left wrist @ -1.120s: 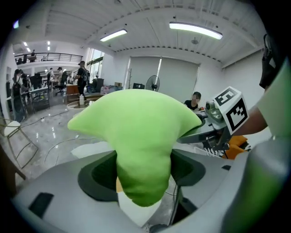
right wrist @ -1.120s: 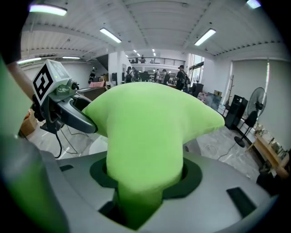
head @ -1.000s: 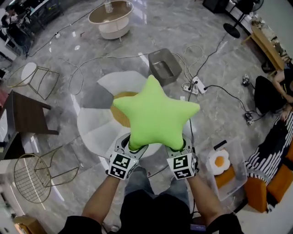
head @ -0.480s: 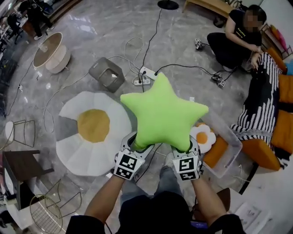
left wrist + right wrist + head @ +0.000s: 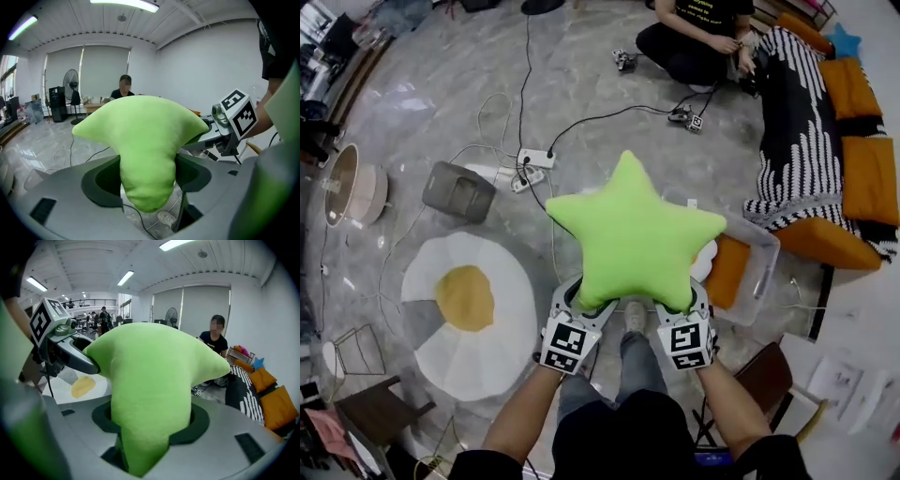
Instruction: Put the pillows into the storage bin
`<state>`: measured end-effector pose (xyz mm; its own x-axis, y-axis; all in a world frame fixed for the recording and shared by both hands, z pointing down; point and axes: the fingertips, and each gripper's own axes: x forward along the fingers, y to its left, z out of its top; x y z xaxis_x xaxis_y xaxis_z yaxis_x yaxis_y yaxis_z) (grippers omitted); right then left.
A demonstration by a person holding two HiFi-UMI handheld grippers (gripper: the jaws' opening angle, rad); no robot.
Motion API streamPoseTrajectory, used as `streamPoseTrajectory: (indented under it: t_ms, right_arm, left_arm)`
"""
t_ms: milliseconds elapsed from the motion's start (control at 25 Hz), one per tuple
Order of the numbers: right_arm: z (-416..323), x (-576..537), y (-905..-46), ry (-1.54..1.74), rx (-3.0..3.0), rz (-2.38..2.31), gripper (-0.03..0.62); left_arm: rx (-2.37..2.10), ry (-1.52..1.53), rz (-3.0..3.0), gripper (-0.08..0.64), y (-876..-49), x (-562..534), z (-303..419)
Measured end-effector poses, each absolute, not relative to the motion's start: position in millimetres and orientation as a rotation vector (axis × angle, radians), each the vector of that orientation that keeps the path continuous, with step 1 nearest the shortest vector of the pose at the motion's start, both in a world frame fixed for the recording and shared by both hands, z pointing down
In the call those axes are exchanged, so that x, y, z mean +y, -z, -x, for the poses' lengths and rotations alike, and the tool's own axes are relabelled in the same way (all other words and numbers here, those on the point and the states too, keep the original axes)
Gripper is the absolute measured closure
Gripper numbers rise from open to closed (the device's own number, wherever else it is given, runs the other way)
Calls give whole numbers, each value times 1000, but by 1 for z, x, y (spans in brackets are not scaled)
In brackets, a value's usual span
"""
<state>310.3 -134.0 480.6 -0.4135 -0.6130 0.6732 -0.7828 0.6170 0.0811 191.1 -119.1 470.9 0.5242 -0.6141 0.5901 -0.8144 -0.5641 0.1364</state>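
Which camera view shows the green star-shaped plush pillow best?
The head view: the whole green star-shaped plush pillow shows. The gripper views show mostly one point each, pinched in the left claw and right claw.

A bright green, plush star pillow point(image 5: 633, 234) hangs in the air with one point up. Its two lower points are each clamped, one in the left tool point(image 5: 584, 298) and one in the right tool point(image 5: 679, 300). On the floor to its right lies the storage bin point(image 5: 754, 289), clear plastic and open-topped. The bin holds an orange pillow point(image 5: 728, 272) and a white pillow point(image 5: 705, 259), of which only an edge shows. From the head view the star covers the bin's left end.
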Motion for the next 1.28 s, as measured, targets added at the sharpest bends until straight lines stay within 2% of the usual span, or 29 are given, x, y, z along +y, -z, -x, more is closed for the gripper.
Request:
streamPoseTrajectory:
  t_ms: [800,1280]
  right_arm:
    - [-464,-55,-603,-651,-1859,-1495,336]
    - [-525,-65,-701,-850,-1744,-1493,344]
  left_arm:
    - [-611,-898,-2555,215,-588,-97,-348]
    - [-569,-1012,-2449,184,-674,-113,-387]
